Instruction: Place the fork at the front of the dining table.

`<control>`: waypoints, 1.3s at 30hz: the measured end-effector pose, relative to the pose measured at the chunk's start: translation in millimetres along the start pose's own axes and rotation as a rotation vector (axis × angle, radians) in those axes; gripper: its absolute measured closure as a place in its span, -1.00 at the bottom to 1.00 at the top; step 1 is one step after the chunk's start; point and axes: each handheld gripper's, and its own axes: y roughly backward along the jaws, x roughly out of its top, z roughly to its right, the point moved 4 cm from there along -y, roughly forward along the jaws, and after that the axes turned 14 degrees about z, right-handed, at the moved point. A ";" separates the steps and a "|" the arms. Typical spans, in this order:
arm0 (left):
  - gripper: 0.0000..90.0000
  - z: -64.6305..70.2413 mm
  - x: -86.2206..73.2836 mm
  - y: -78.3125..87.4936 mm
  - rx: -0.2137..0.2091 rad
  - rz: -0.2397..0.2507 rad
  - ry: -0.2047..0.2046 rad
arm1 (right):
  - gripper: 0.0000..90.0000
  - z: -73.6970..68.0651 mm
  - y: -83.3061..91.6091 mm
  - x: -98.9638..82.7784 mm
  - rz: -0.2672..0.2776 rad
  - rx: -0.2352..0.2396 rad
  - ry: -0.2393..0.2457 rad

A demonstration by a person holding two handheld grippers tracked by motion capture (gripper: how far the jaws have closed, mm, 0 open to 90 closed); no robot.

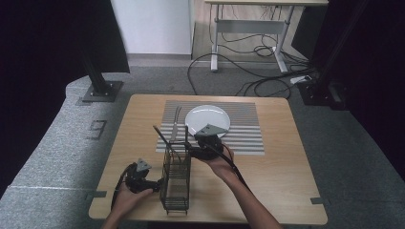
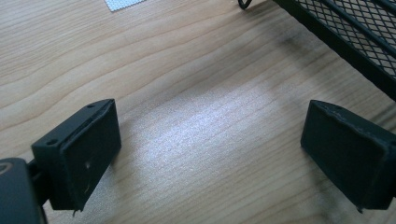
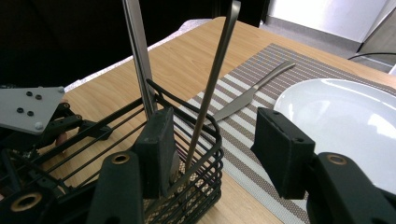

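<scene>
While the right gripper (image 3: 212, 154) holds its jaws apart around the basket's (image 1: 175, 179) far rim, two utensil handles (image 3: 215, 79) stand nearly upright in that corner, tips up, near the tabletop's (image 1: 272, 176) middle.

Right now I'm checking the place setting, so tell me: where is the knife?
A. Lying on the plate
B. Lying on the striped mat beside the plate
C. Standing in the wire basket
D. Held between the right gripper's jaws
B: the knife lies flat on the striped mat, just left of the plate and clear of the wire basket.
</scene>
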 end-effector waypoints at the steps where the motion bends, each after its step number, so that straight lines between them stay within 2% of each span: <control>1: -0.90 0.0 0.0 0.0 0.000 0.000 0.000 | 0.07 -0.2 -1.2 -0.3 -0.001 0.000 0.000; 9: -0.90 0.1 0.0 0.0 -0.001 0.000 -0.001 | 0.18 -1.2 -8.0 -3.6 -0.009 0.001 0.002; 16: -0.90 0.1 0.0 0.0 -0.001 0.000 -0.001 | 0.42 -5.4 -12.3 -4.0 -0.011 0.005 0.020; 23: -0.90 0.1 0.0 0.0 -0.001 0.000 -0.001 | 0.66 -7.6 -14.7 -4.3 -0.006 -0.017 0.024; 29: -0.90 0.0 -0.1 0.1 -0.002 -0.001 -0.002 | 0.71 -7.0 -14.0 -3.3 0.000 -0.023 0.015; 32: -0.90 0.0 0.0 0.1 -0.002 -0.001 -0.002 | 0.80 -8.2 -11.1 -0.1 0.020 -0.019 0.013; 39: -0.90 0.0 0.0 0.1 -0.002 -0.001 -0.002 | 0.80 -9.8 -12.6 0.1 0.006 -0.007 0.007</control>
